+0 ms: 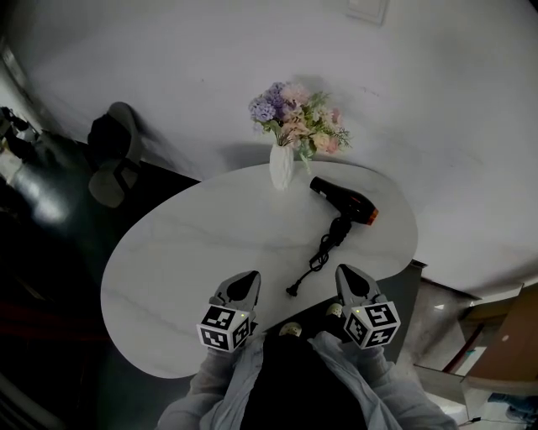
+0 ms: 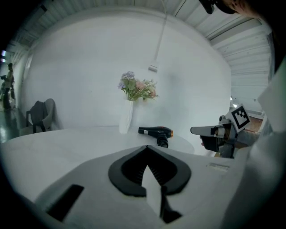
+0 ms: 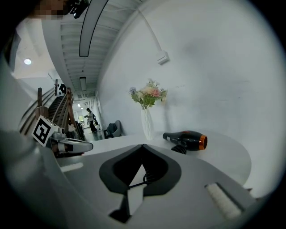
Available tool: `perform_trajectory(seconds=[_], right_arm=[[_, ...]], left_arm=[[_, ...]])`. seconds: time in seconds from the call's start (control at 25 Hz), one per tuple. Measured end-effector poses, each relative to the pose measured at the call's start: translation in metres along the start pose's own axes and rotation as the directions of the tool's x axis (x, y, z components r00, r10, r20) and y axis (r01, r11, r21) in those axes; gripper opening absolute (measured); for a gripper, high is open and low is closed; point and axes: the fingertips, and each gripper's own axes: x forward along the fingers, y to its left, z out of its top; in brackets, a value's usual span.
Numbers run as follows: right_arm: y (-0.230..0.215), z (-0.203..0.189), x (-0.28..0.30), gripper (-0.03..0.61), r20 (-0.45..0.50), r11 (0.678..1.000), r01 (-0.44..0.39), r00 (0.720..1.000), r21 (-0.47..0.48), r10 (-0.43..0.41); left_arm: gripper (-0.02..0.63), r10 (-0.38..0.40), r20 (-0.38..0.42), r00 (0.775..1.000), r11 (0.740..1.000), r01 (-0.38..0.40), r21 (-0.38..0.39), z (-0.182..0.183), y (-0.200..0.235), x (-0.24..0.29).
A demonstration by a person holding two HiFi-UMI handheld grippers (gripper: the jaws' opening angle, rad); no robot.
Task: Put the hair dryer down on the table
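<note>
Sleeves (image 1: 210,386) are pale grey, and the grey left gripper (image 1: 245,277) and right gripper (image 1: 346,272) bear black-and-white marker cubes (image 1: 225,327).

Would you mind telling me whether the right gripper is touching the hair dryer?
Apart. The head view shows bare table between the right gripper and the hair dryer, which lies farther out, near the vase.

A white oval table (image 1: 210,243) stands against a plain white wall (image 1: 168,59), with a small white box (image 1: 367,8) mounted high above the table's far edge. Left of the table, a grey chair (image 1: 109,180) holding something dark, perhaps a bag, stands on the dark, glossy floor (image 1: 42,243). Beyond the table's left end, ceiling lights (image 3: 83,83) line a corridor.
</note>
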Motion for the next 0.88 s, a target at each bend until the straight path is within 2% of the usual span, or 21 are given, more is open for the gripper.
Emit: perform_trajectory(seconds=[0.88], right_arm=[[-0.008, -0.004, -0.008, 0.009, -0.027, 1.0, -0.004, 1.0, 0.0, 0.004]], left_arm=[[0.002, -0.014, -0.024, 1.0, 1.0, 0.014, 0.005, -0.005, -0.012, 0.014]])
